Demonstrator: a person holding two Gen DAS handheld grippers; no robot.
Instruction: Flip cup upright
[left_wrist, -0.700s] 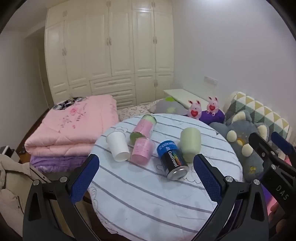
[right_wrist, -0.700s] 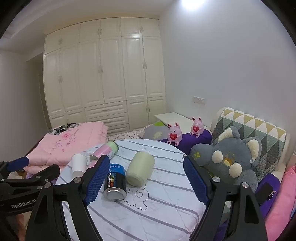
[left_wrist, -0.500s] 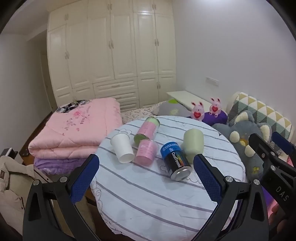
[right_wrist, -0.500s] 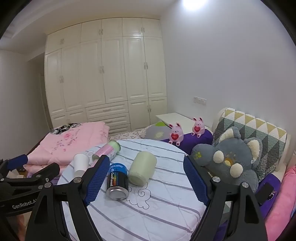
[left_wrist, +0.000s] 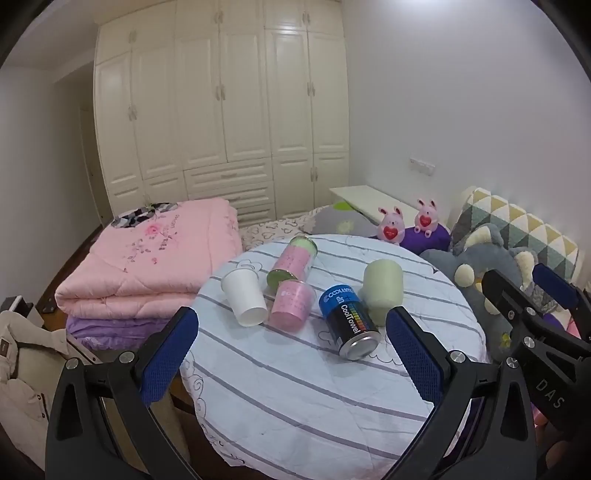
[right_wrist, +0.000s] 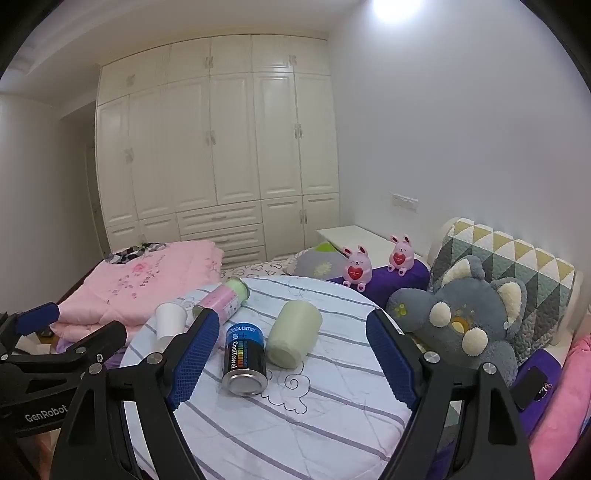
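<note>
While both grippers hang short of the table (left_wrist: 295, 398), the left gripper (left_wrist: 291, 354) and right gripper (right_wrist: 291, 354) stand wide apart and hold nothing. Nearest lies a can (right_wrist: 244, 358) on its side. Just beyond it, touching or nearly so, the green cup (right_wrist: 293, 338) lies on its side mid-table, its long axis running toward the right camera, one flat end facing it; which end is the mouth I cannot tell. A sound approach would straddle the cup across its width, clear of the can, then pivot. Farther left lie a white cup (left_wrist: 244, 301), a pink cup (left_wrist: 291, 308) and a bottle (left_wrist: 293, 264).
</note>
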